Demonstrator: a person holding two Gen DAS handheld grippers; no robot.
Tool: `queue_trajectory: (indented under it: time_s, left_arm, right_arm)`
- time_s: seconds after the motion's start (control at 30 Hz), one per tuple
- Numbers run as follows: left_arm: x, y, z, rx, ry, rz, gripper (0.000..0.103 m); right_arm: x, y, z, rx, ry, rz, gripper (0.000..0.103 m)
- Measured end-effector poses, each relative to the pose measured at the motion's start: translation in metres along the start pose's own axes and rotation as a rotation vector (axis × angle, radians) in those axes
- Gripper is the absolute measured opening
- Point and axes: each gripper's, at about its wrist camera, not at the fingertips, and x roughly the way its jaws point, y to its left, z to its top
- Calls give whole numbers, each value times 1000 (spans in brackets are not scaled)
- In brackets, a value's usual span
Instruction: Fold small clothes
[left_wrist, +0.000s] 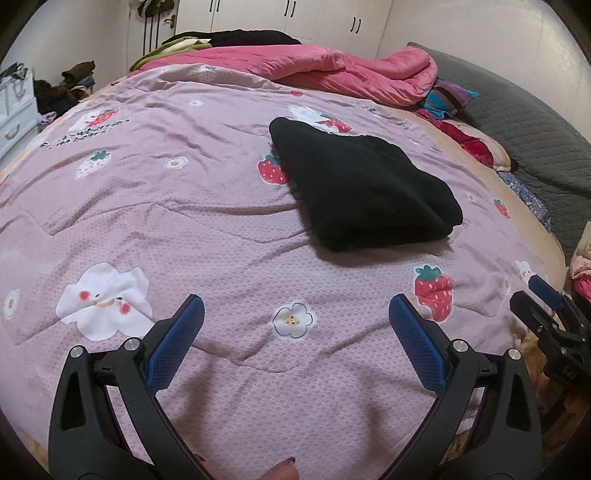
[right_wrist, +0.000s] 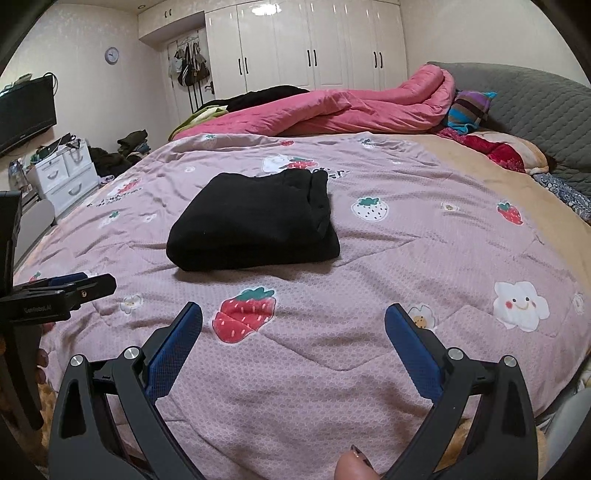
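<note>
A black garment (left_wrist: 364, 184) lies folded into a thick rectangle on the pink strawberry-print quilt (left_wrist: 184, 221); it also shows in the right wrist view (right_wrist: 255, 221). My left gripper (left_wrist: 295, 306) is open and empty, hovering over the quilt well short of the garment. My right gripper (right_wrist: 293, 314) is open and empty, also short of the garment. The right gripper shows at the right edge of the left wrist view (left_wrist: 539, 299). The left gripper shows at the left edge of the right wrist view (right_wrist: 70, 284).
A bunched pink duvet (right_wrist: 351, 107) and dark clothes lie at the far side of the bed. Pillows (right_wrist: 498, 147) and a grey headboard (right_wrist: 535, 103) are at the right. White drawers (right_wrist: 62, 177), a TV (right_wrist: 26, 110) and wardrobes (right_wrist: 314, 48) stand beyond.
</note>
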Motion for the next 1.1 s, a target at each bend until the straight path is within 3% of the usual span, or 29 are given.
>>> queue_trajectory:
  time_s: [1.1]
  left_arm:
    - [-2,-3,0,18,5,28,94]
  right_arm:
    - [-1,-2,1,22,5,4,99]
